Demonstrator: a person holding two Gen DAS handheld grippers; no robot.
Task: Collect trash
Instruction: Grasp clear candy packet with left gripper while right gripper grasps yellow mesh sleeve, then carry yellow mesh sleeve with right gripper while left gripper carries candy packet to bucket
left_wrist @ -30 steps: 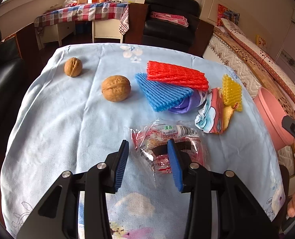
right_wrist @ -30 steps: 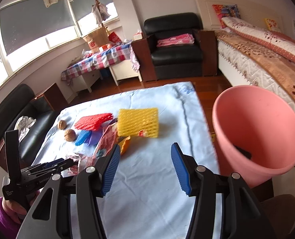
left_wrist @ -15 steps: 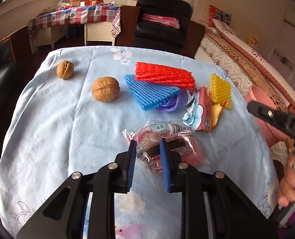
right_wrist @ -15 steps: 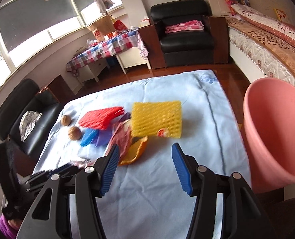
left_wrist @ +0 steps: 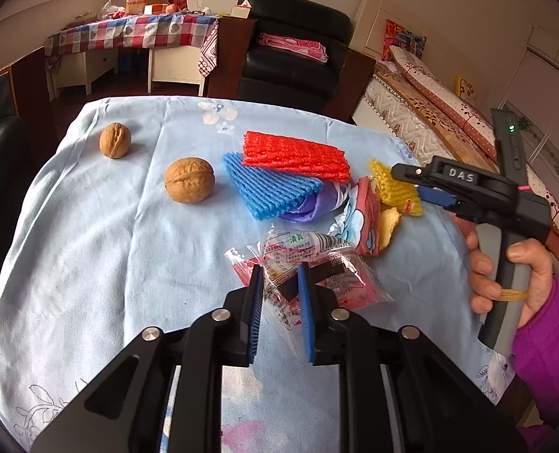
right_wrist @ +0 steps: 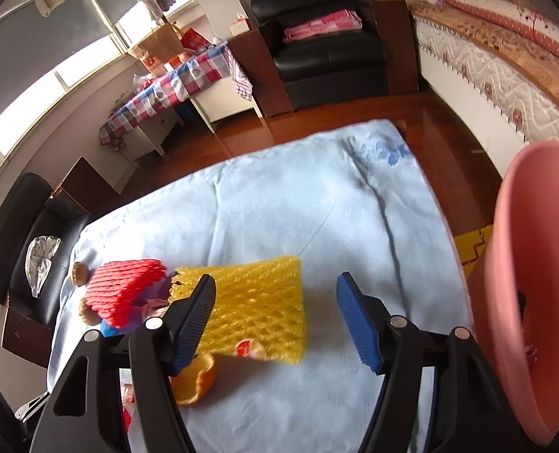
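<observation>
Snack wrapper (left_wrist: 309, 264) between closing left gripper (left_wrist: 279, 294) pads, on blue cloth (left_wrist: 91, 249) | right gripper (right_wrist: 275, 317) spread, opening, over yellow foam net (right_wrist: 257, 298) | two walnuts (left_wrist: 189, 179) | three foam nets | pink bin (right_wrist: 536, 302) rightward

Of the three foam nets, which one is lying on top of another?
The red net. Its near edge overlaps the blue net, while the yellow net lies apart to the right.

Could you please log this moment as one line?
left tongs: closing on snack wrapper | right tongs: opening, empty, above yellow foam net | bin: right
</observation>
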